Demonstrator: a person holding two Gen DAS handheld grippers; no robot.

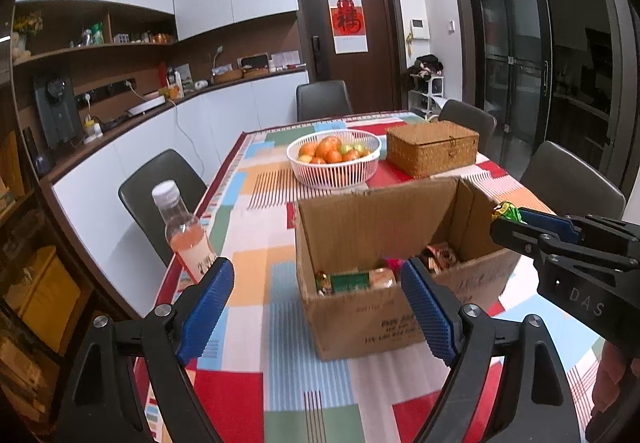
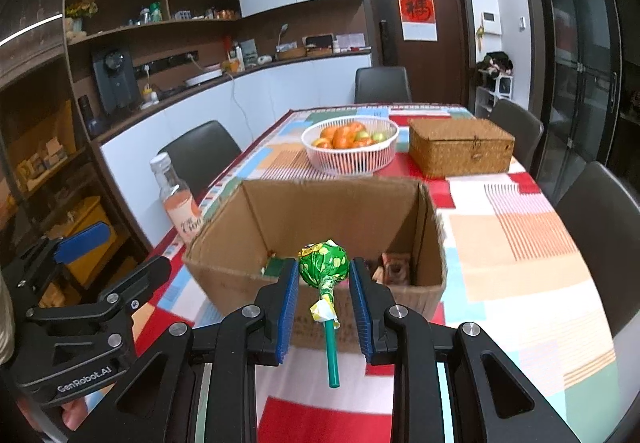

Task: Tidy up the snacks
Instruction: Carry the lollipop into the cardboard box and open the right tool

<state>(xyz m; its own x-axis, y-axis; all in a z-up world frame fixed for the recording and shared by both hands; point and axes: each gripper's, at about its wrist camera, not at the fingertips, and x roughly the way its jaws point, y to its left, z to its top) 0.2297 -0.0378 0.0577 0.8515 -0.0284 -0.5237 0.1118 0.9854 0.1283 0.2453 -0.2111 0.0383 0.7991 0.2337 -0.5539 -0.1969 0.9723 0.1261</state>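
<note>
A dining kitchen with white cupboards and a dark door is seen, and a worktop (image 2: 520, 243) covered by a patchwork cloth of red, blue, orange and green blocks fills the foreground. Nearest, the right gripper (image 2: 325, 285) is held just short of the open brown cardboard box (image 2: 320, 215), angled downward; its blue ribbed fingers (image 2: 289, 307) are closed narrowly on a green-wrapped lollipop with a green stick (image 2: 324, 263), the head pinched and the stick trailing back toward the camera. The left gripper (image 1: 316, 307) is held alongside, likewise tilted down before the box, its fingers (image 1: 208, 303) spread wide with nothing between them. Inside the box several wrapped snacks (image 1: 354, 279) are already lying, so part of the sorting is judged done; the lollipop remains to be dropped in. Beside the box a clear bottle of pink drink (image 1: 184, 231) stands upright. Farther off, a white slatted basket of oranges (image 1: 334, 159) and a lidded woven wicker box (image 1: 432, 149) are set.
</note>
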